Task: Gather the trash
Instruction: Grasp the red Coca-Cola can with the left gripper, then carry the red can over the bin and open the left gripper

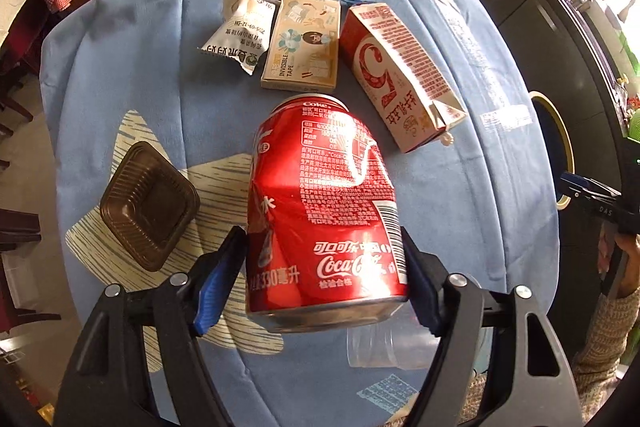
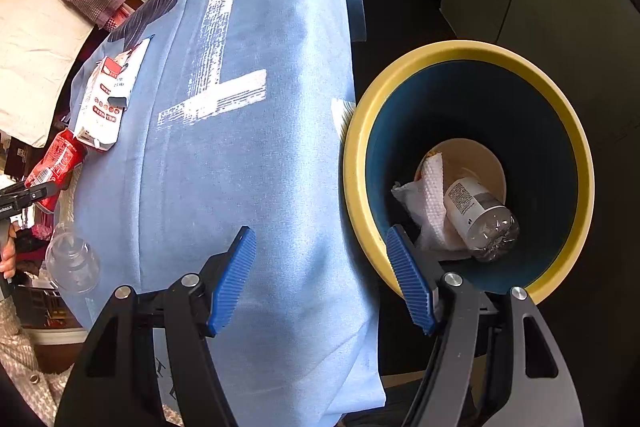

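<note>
The left gripper (image 1: 324, 279) clamped a dented Coca-Cola can (image 1: 324, 203) at its lower end, apparently lifted off the blue tablecloth (image 1: 480, 187) to be carried to the bin; its pads pressed both sides of the can. The right gripper (image 2: 322, 279) hung wide open and empty between the table edge and the yellow-rimmed bin (image 2: 568, 115), which already held a plastic bottle (image 2: 480, 215) and a paper towel (image 2: 428, 203); a milk carton (image 1: 400, 75), tape box (image 1: 304, 43), wrapper (image 1: 240, 31) and brown tray (image 1: 150, 207) remained on the cloth.

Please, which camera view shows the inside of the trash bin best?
The right wrist view. There the trash bin opens toward the camera, and a plastic bottle and white paper lie at its bottom. The left wrist view shows only a sliver of its yellow rim past the table edge, nothing inside.
</note>
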Available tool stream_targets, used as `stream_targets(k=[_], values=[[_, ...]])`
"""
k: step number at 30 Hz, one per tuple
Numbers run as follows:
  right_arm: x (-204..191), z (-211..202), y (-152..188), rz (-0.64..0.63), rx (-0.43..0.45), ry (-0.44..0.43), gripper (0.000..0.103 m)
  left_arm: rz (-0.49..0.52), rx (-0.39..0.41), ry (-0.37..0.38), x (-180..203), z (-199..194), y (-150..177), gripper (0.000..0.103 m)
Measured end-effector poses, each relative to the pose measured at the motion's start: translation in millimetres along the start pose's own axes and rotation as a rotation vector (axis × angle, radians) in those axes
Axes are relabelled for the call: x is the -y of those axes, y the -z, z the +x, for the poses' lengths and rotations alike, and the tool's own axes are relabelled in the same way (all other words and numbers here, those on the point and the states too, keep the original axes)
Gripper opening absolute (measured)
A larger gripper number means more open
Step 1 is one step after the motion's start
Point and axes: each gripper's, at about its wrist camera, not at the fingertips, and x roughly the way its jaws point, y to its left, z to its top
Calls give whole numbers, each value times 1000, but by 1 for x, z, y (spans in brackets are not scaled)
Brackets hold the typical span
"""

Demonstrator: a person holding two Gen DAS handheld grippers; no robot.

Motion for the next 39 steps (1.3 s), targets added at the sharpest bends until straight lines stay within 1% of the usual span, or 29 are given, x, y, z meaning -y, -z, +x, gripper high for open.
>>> stream_targets(k=[4, 8, 12, 16, 20, 22, 27, 30, 34, 37, 39], values=[[-3, 0, 0, -8, 0, -2, 68, 22, 23, 12, 4, -16, 1, 70], [-5, -4, 1, -16, 7, -4, 68, 48, 56, 26, 10, -28, 10, 70], [-4, -18, 5, -16, 38, -14, 68, 97, 89, 37, 28, -44, 15, 70], [3, -44, 11, -8, 89, -12, 68, 181, 118, 51, 61, -61, 20, 70], [20, -76, 22, 14, 154, 27, 68, 292, 129, 88, 111, -68, 19, 70], [33, -91, 30, 34, 181, 49, 68, 361, 127, 114, 145, -67, 16, 70], [71, -119, 55, 100, 229, 76, 68, 501, 82, 185, 233, -43, 2, 70], [94, -128, 73, 148, 243, 79, 68, 569, 66, 195, 286, -23, -11, 71], [120, -133, 93, 195, 253, 74, 68, 627, 38, 178, 344, 13, -33, 71], [134, -134, 106, 221, 257, 64, 68, 650, 16, 150, 378, 45, -48, 71], [142, -133, 113, 237, 256, 58, 68, 649, -2, 141, 396, 65, -56, 71]])
